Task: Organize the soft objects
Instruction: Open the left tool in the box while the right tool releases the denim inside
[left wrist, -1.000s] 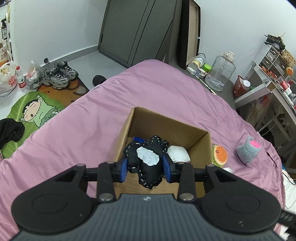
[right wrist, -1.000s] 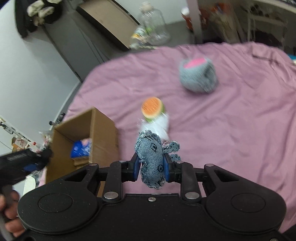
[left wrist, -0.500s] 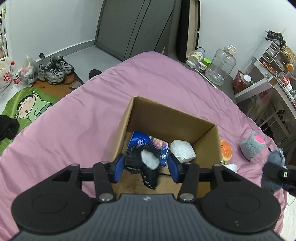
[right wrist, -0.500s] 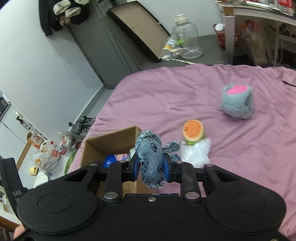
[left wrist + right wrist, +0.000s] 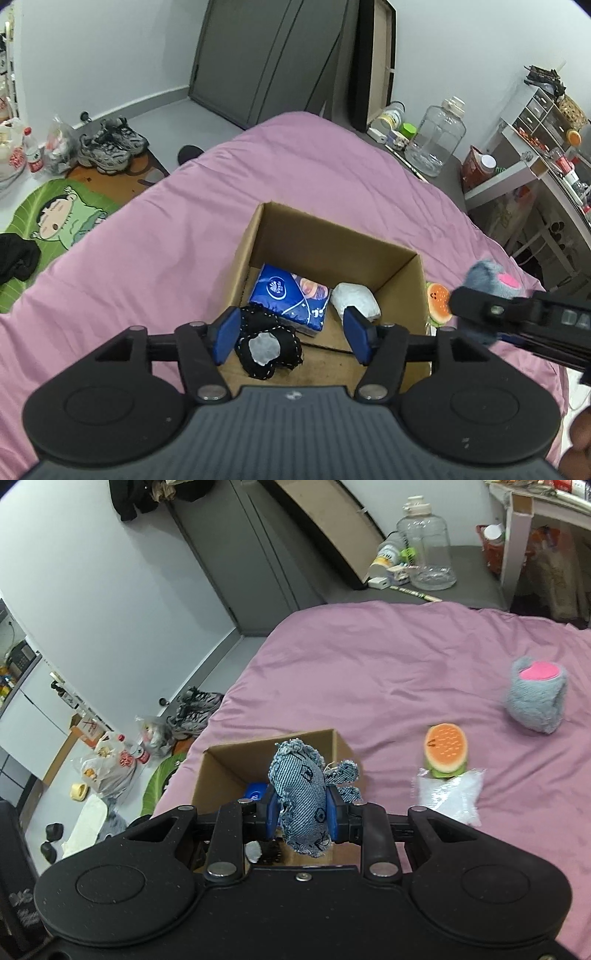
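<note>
An open cardboard box (image 5: 328, 236) (image 5: 221, 771) stands on the purple bed. In it lie a black stitched toy with a white patch (image 5: 267, 349), a blue tissue pack (image 5: 290, 295) and a white pouch (image 5: 356, 301). My left gripper (image 5: 291, 334) is open over the box, just above the black toy. My right gripper (image 5: 302, 812) is shut on a denim plush (image 5: 301, 797) and holds it above the box's near right corner; it also shows at the right of the left wrist view (image 5: 524, 314).
A burger toy (image 5: 445, 751), a clear bag (image 5: 448, 795) and a grey plush with a pink top (image 5: 535, 698) lie on the bed right of the box. Shoes (image 5: 110, 144), bags and a green mat (image 5: 55, 218) are on the floor to the left.
My left gripper opened and the black toy dropped into the box. My right gripper carried the denim plush left, over the box, and entered the left wrist view.
</note>
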Motion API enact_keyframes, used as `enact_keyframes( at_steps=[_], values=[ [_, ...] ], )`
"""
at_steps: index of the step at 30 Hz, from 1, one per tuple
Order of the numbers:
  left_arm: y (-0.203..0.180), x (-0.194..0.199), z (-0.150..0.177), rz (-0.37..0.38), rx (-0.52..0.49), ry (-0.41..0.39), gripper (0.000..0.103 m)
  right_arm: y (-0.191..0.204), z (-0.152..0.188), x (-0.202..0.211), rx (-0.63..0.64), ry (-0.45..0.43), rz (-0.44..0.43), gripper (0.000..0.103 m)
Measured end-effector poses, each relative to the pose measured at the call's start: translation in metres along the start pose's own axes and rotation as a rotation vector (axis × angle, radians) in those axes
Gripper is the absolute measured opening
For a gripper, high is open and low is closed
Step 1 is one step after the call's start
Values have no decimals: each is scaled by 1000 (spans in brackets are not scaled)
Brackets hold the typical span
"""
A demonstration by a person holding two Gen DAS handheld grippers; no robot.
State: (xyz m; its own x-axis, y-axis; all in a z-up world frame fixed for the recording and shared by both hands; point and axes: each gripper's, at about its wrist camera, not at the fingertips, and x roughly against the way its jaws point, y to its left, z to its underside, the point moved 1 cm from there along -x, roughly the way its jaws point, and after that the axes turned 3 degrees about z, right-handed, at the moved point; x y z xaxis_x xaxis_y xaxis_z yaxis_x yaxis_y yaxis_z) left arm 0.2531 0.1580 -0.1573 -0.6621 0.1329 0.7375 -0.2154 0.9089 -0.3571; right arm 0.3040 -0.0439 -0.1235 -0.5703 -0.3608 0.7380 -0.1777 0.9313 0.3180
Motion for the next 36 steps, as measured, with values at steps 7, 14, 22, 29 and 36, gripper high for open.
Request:
enact_keyframes(
  at_steps=[7,14,22,29,36],
  values=[
    [5,12,-5,-48,4,-63,73,11,0,-11,-12,28,-49,31],
    [8,11,-8,-71,4,-71,83,0,-5,2,-29,-6,-59,63],
    [1,8,-4,-123,-28,-43,90,-22,-12,28,29,2,-15,70],
    [-13,16,-8,-142,-32,-57,102,-40,-13,50,68,-11,-3,83],
    [-46,27,-14,-95,-32,-114,103,-63,-15,64,67,-24,-53,93]
  ],
)
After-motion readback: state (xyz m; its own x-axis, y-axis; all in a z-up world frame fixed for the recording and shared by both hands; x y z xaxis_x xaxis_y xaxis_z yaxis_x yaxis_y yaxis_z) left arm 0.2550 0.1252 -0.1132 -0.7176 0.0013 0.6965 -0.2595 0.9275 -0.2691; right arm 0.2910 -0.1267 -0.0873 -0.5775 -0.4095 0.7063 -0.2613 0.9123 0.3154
